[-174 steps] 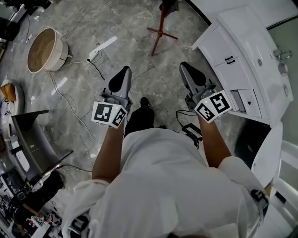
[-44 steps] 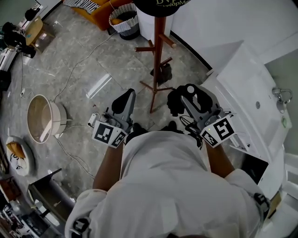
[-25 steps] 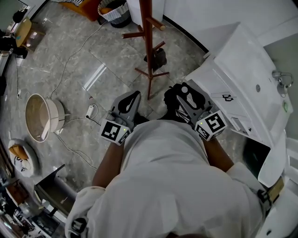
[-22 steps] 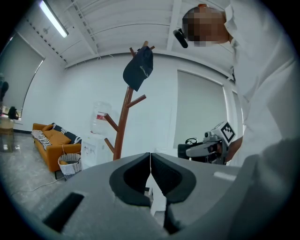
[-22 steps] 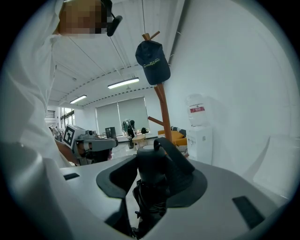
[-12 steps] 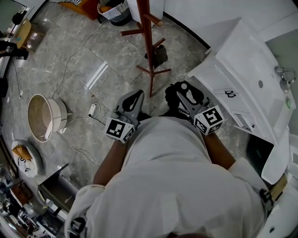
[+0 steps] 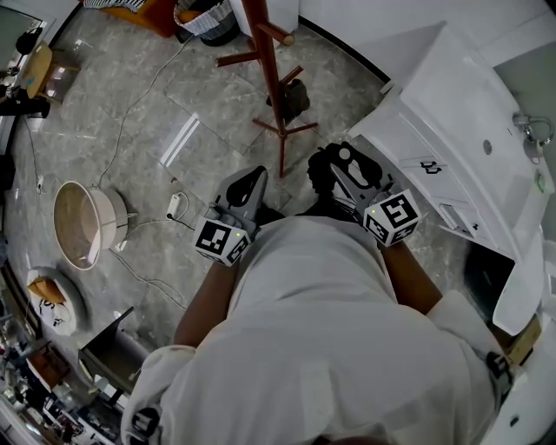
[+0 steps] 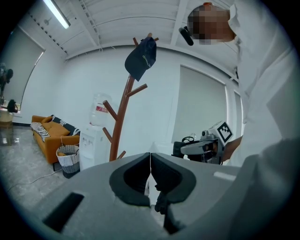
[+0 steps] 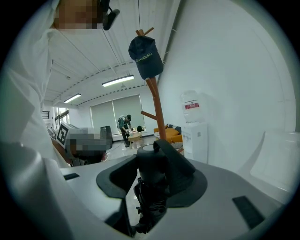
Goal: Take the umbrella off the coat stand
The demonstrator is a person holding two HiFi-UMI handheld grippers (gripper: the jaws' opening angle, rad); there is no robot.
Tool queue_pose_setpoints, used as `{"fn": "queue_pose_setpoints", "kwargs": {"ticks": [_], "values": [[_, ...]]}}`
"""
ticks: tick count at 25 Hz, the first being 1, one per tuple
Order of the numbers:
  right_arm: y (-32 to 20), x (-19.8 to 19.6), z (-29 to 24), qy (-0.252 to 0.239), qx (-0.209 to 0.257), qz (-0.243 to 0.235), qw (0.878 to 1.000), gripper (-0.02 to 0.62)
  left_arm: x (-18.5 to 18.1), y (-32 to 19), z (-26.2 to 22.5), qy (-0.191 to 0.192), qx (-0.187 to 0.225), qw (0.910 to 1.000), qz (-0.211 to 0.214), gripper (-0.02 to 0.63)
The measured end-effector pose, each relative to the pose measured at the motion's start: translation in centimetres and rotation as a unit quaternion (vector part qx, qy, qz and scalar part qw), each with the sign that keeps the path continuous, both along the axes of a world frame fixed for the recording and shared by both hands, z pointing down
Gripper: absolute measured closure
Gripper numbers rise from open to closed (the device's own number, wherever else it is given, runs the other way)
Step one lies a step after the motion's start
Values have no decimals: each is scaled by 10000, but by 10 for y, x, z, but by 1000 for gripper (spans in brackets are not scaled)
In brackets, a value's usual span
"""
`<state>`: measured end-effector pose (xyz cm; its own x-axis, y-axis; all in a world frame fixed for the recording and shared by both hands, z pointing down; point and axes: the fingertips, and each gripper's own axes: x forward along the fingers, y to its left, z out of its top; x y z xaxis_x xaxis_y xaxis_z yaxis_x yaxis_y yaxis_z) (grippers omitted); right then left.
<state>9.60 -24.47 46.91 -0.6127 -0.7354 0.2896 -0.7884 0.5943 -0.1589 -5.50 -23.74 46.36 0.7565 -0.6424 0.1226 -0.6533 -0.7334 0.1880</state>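
Observation:
The brown wooden coat stand [image 7: 269, 78] rises from the marble floor just ahead of me. A dark cap [image 9: 145, 58] hangs at its top, also seen as the cap [image 8: 142, 58] in the left gripper view. My right gripper [image 7: 343, 169] is shut on a folded black umbrella [image 9: 151, 187], which stands upright between its pads, away from the stand. In the head view the umbrella [image 7: 322, 176] shows as a dark bundle at the jaws. My left gripper [image 7: 248, 187] sits beside it, shut with nothing held, its pads meeting at the left gripper [image 8: 150, 171] tips.
A white vanity cabinet [image 7: 452, 113] stands close on the right. A round tub [image 7: 87, 226] and a power strip with cable [image 7: 174, 206] lie on the floor to the left. A wicker bin [image 7: 204, 17], an orange sofa [image 8: 51, 136] and a water dispenser [image 8: 96, 140] sit beyond the stand.
Seven seconds ago the right gripper held nothing and the stand was farther off. Over the last second the right gripper has sunk slightly with the umbrella; the left has barely moved.

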Motion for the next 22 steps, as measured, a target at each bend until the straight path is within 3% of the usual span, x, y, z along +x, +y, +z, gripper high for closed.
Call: {"fn": "queue_pose_setpoints", "kwargs": {"ticks": [12, 22], "values": [[-9, 3, 5, 40, -218, 83, 9997, 407, 12, -5, -7, 206, -102, 9994, 268, 589], [-11, -4, 4, 25, -238, -206, 9995, 407, 32, -8, -28, 3, 165, 9973, 714, 589]]}}
